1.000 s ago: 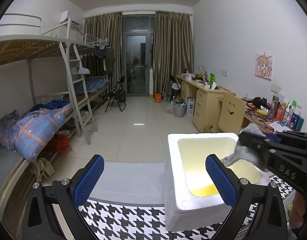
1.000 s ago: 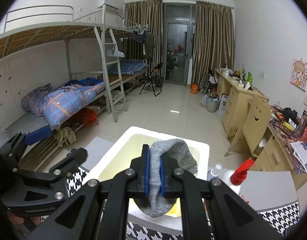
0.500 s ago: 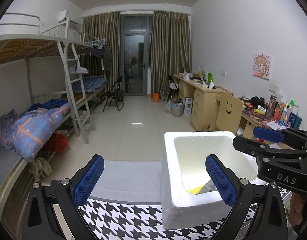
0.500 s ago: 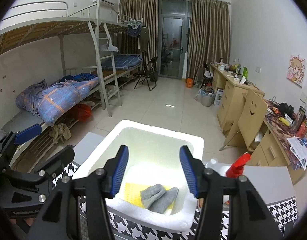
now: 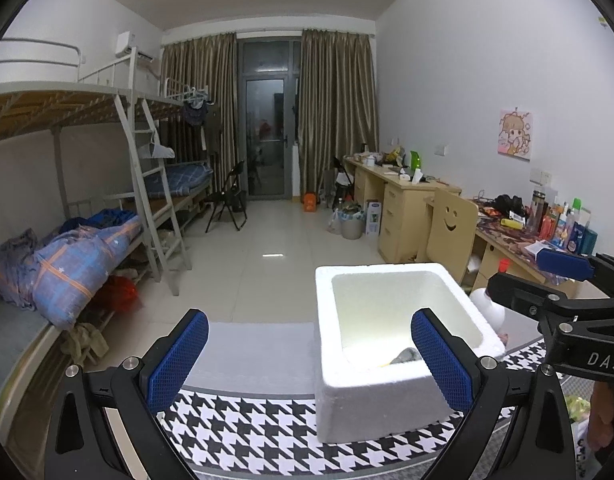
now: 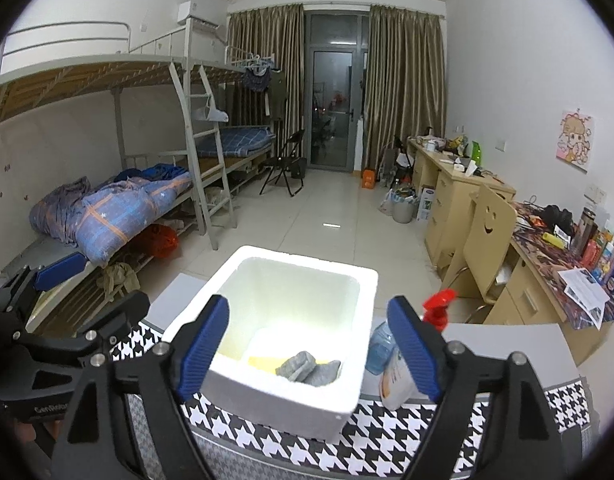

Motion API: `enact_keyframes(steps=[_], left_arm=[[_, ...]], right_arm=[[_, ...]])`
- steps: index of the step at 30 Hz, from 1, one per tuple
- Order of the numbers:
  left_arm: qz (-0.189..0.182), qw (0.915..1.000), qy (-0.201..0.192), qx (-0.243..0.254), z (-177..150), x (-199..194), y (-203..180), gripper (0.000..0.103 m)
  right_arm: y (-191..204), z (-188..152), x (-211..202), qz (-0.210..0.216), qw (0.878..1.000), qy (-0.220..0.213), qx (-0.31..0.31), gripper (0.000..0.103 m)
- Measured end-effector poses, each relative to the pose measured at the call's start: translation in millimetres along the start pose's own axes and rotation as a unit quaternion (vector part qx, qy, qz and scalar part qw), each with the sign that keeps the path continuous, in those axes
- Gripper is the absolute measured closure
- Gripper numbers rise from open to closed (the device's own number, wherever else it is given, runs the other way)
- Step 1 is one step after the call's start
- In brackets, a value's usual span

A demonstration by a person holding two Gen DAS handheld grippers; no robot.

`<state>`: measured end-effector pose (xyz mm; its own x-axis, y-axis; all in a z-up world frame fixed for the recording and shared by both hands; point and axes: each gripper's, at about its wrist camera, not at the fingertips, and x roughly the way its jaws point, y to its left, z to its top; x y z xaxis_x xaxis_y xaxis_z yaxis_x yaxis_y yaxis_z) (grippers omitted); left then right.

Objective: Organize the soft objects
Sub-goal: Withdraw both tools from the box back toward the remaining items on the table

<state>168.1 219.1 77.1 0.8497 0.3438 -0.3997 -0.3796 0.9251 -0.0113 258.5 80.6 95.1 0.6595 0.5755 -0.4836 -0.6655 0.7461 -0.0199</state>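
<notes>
**Above the foam box, a grey sock released**

Over the white foam box (image 6: pixel 291 320) the right gripper (image 6: pixel 307 344) hangs with its blue pads spread wide; its jaws have just been opening and nothing sits between them. Below, the grey sock (image 6: pixel 311 368) lies on the box floor, partly on a yellow sheet (image 6: pixel 263 360). The left gripper (image 5: pixel 307 360) is likewise spread and empty, beside the box over the houndstooth cloth (image 5: pixel 243 424). A spray bottle (image 6: pixel 407 356) stands just right of the box. This drop looks finished; the next move likely calls for finding another soft item, none of which is in view, and bringing it here.
</notes>
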Motion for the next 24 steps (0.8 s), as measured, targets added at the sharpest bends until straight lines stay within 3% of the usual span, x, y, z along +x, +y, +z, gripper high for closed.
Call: enact_keyframes(steps=[24], left_arm=[[-0.010, 0.9992, -0.036, 0.008, -3.8, -62.9, -21.9, 0.001]], right_arm=[[-14.7, -21.5, -73.5, -0.009, 0.999, -0.034, 0.018, 0.017]])
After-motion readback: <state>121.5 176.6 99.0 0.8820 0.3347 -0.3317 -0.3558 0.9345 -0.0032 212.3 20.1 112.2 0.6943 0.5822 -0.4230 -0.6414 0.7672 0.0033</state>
